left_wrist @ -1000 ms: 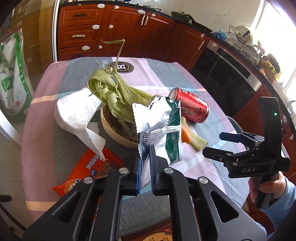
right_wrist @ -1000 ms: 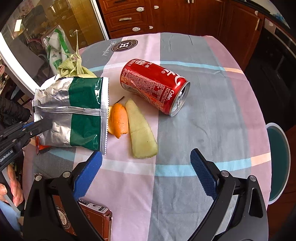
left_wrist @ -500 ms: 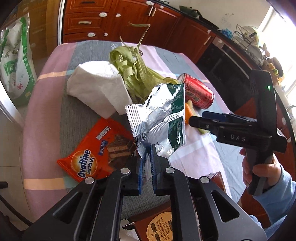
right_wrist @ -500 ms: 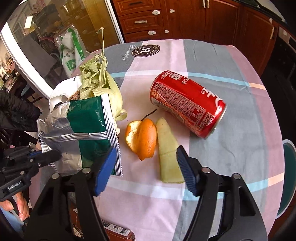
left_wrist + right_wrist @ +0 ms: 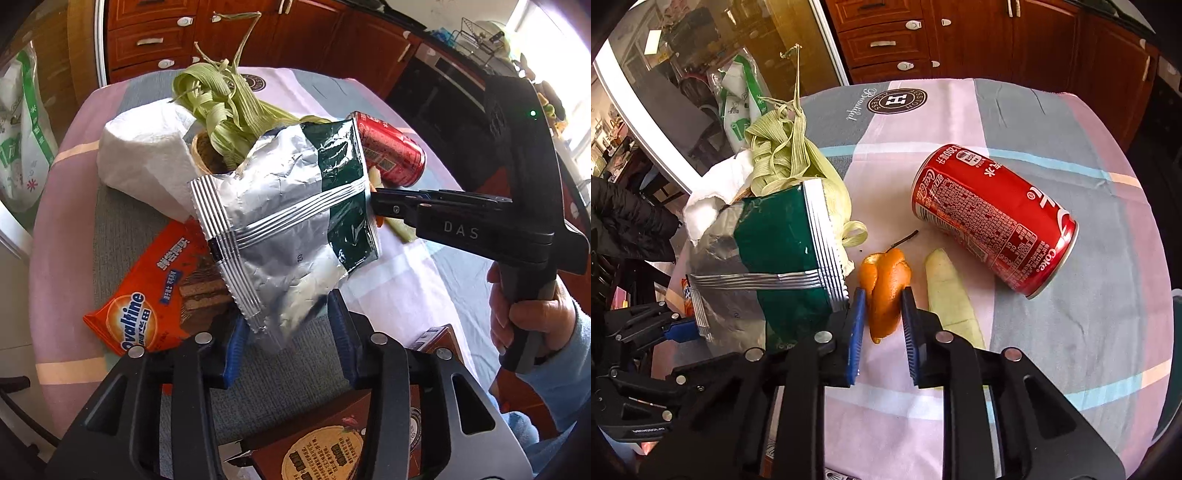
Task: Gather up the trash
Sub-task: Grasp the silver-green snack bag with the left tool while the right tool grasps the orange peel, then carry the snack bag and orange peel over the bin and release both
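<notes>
Two grippers busy: my left gripper [image 5: 286, 328] opening, foil bag [image 5: 291, 229] between jaws, pads clear; my right gripper [image 5: 882, 325] closing around orange peel [image 5: 884, 291], mid-table [image 5: 1052, 332].

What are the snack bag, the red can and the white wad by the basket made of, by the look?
Snack bag: metallised foil film, shiny silver inside, green print outside; sharp creases, ribbed seal.
Coke can: likely aluminium, glossy red print, bare metal rim.
White wad: looks like tissue or paper towel, matte, softly crumpled with faint embossing.
</notes>
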Motion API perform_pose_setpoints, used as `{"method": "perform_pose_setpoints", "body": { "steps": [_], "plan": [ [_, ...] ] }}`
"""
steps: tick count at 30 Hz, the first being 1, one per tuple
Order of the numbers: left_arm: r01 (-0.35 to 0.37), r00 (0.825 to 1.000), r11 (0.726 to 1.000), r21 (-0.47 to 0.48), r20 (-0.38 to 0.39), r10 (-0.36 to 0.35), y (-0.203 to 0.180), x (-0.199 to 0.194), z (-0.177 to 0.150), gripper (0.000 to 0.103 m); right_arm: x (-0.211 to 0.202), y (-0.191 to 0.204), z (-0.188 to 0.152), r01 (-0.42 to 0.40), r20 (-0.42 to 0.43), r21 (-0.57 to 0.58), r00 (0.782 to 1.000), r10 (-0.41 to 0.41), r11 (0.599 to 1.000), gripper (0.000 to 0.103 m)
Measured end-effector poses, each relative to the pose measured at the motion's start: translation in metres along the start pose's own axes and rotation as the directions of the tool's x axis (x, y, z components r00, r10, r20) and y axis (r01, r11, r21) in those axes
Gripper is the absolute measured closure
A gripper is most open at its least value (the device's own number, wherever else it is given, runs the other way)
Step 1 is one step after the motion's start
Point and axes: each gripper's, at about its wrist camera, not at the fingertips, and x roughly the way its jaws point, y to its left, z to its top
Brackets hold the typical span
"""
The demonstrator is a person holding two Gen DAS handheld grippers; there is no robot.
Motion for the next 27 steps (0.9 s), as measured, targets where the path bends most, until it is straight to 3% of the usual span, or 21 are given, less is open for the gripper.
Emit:
{"method": "perform_pose_setpoints", "body": {
  "steps": [3, 6, 9, 18, 27],
  "plan": [
    [0.004, 1.0, 1.0, 0.001, 0.011, -0.004, -0.004, 0.0, 0.0, 0.063, -0.009, -0.004, -0.005, 0.006, 0.01, 0.009, 1.0, -0.006, 1.0, 0.086],
    [0.004, 1.0, 1.0, 0.007, 0.017, -0.004, -0.008, -0.004, 0.0, 0.09, -0.019, -0.012, -0.011, 0.019, 0.018, 0.024, 1.0, -0.019, 1.0, 0.086],
    [0.008, 0.999, 1.0, 0.023, 0.044, -0.009, -0.017, -0.016, -0.001, 0.099, -0.031, -0.022, -0.017, 0.004, 0.027, 0.054, 1.0, -0.005, 0.999, 0.086],
    [-0.026, 0.993, 0.996, 0.08, 0.113, 0.017, -0.049, -0.054, 0.004, 0.1, -0.079, -0.037, -0.037, -0.017, 0.097, 0.084, 0.995, 0.009, 0.996, 0.086],
    [-0.045, 0.99, 0.99, 0.132, 0.139, 0.027, -0.082, -0.068, 0.009, 0.1, -0.119, -0.061, -0.056, -0.031, 0.17, 0.127, 0.985, 0.009, 0.991, 0.086]
  ]
}}
